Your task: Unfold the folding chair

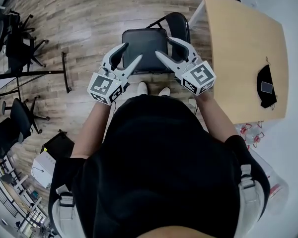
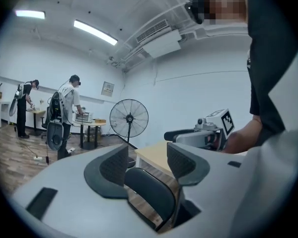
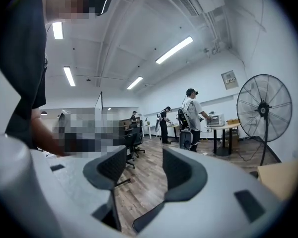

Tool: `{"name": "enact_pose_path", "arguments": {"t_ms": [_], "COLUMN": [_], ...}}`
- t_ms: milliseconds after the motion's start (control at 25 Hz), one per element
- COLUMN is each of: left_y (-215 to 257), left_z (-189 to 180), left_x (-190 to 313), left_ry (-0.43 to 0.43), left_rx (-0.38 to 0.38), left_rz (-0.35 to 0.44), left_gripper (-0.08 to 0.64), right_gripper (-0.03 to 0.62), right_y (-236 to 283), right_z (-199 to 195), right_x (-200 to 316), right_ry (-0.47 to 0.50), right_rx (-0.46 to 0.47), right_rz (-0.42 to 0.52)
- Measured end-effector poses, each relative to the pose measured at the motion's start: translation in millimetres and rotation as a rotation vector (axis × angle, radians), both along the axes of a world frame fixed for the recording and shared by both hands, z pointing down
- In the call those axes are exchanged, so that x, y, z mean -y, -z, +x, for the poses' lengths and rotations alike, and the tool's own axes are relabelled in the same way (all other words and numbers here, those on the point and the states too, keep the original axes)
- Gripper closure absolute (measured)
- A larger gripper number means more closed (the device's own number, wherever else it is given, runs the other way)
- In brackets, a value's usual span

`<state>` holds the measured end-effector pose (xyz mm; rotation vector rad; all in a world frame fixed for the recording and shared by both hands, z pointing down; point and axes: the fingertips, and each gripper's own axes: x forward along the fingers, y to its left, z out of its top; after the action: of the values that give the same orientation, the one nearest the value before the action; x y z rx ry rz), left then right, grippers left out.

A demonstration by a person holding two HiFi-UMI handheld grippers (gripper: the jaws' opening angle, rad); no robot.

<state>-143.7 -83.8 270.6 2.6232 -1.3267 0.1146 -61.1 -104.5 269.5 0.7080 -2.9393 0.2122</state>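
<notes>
We count one folding chair and two tools above it: the left hand-held gripper and the right hand-held gripper, each with two jaws and one marker cube. Beside the chair there is one wooden bench carrying one black object, and near the seat's front edge two shoes. One standing fan shows in both gripper views. In the left gripper view we find two people at the back and two ceiling strip lights; in the right gripper view we find three people and four strip lights.
</notes>
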Motion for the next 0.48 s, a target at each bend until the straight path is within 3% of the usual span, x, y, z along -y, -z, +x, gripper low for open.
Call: {"name": "enact_pose_path", "arguments": {"t_ms": [240, 480], "left_y": [11, 16], "left_z": [-16, -21], "left_x": [-10, -13], "left_ry": [0.028, 0.031], "left_rx": [-0.03, -0.049], "left_rz": [0.024, 0.038], "left_gripper": [0.369, 0.478], "right_gripper": [0.425, 0.504], "right_y": [18, 20], "right_z": [-22, -28], "right_x": [-14, -19], "right_ry": [0.038, 0.039], "right_rx": [0.013, 0.016], "right_rz": [0.047, 0.061]}}
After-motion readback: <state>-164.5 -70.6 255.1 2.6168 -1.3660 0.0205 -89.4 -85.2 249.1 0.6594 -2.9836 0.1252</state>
